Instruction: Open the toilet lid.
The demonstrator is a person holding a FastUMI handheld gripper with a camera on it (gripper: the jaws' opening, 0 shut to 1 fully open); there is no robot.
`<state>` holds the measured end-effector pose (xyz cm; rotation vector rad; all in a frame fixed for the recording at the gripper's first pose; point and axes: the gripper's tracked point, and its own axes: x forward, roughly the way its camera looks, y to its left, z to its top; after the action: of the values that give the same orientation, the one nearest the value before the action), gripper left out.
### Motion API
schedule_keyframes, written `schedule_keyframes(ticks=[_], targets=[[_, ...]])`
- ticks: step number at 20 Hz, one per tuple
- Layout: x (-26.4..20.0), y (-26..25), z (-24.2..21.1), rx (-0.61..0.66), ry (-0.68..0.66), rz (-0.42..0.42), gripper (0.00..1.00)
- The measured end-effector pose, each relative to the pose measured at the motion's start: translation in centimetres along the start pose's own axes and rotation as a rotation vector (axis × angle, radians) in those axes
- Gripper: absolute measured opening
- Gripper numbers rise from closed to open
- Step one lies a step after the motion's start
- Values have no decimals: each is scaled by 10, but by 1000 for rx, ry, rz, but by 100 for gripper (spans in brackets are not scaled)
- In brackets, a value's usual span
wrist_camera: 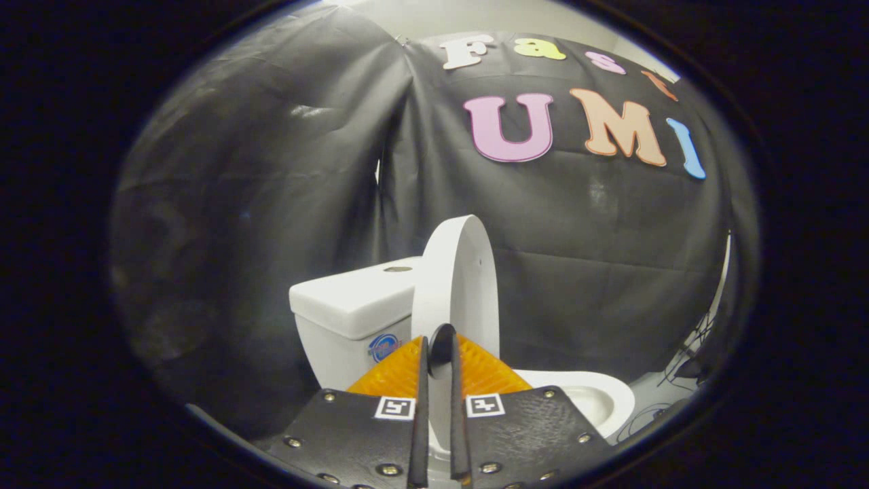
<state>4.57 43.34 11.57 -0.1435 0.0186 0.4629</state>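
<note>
The white toilet lid (pixel 456 285) stands raised, nearly upright, leaning toward the tank (pixel 353 302) behind it. I see it almost edge-on. My gripper (pixel 440 350) is at the lid's free edge, and its fingers lie close together with only a narrow gap. A white strip of the lid's rim runs down that gap, so both fingers press on the rim. A small dark rounded patch sits between the fingertips. To the right, beyond the fingers, the open seat and bowl (pixel 597 397) are uncovered.
The booth's black cloth wall hangs close behind and on both sides of the toilet. Dark cables (pixel 682 367) lie on the pale floor at the right, beyond the bowl.
</note>
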Motion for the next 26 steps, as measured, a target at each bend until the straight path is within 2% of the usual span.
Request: schedule_keyframes(ticks=[5, 9, 10, 14, 15, 19, 22, 23, 26], targets=[[-2, 1, 2, 39, 42, 52, 17], [-12, 2, 8, 46, 51, 78, 24], [-13, 1, 9, 51, 48, 78, 28], [-24, 3, 17, 81, 45, 108, 57], [-26, 2, 19, 73, 44, 104, 61], [-35, 1, 24, 74, 36, 122, 65], [-40, -2, 30, 64, 30, 117, 78], [-42, -4, 29, 66, 32, 116, 78], [-48, -8, 33, 72, 26, 123, 91]])
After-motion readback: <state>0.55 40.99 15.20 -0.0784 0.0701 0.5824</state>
